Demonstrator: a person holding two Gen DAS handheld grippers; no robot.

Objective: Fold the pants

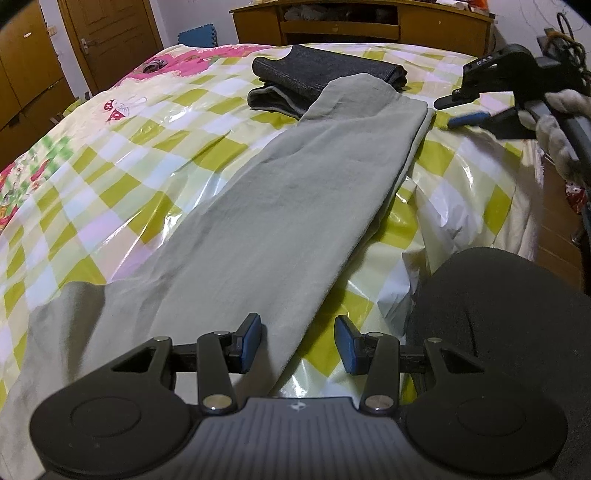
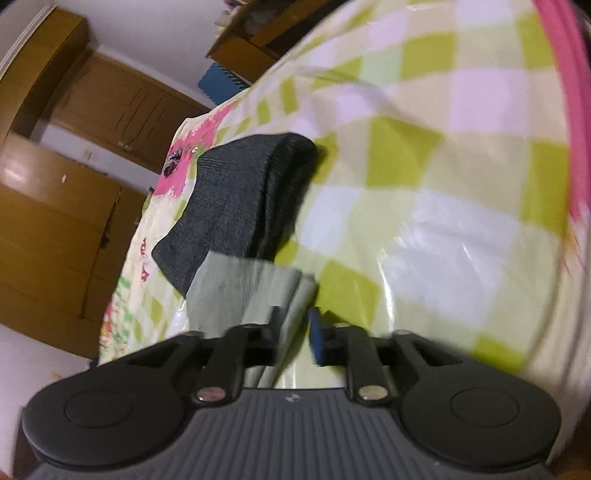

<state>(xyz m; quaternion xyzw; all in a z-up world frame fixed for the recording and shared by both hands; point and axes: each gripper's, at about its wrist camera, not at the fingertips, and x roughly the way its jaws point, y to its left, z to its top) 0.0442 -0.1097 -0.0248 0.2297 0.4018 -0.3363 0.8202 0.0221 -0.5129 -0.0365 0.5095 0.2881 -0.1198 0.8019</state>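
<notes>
Grey-green pants (image 1: 295,206) lie lengthwise on the checked bed cover, legs stacked, hem end far at the top right. My left gripper (image 1: 298,341) is open, its blue pads either side of the near edge of the pants, just above the cloth. My right gripper (image 1: 469,110) shows in the left wrist view, open, beside the far hem corner. In the right wrist view the right gripper (image 2: 293,334) is open with the hem corner of the pants (image 2: 243,291) between its fingers; the view is blurred.
Folded dark grey pants (image 1: 325,79) lie just beyond the hem, partly under it, and show in the right wrist view (image 2: 236,206). The bed's right edge (image 1: 517,206) drops off nearby. A wooden desk (image 1: 362,26) stands behind the bed. My dark-clothed leg (image 1: 509,314) is at right.
</notes>
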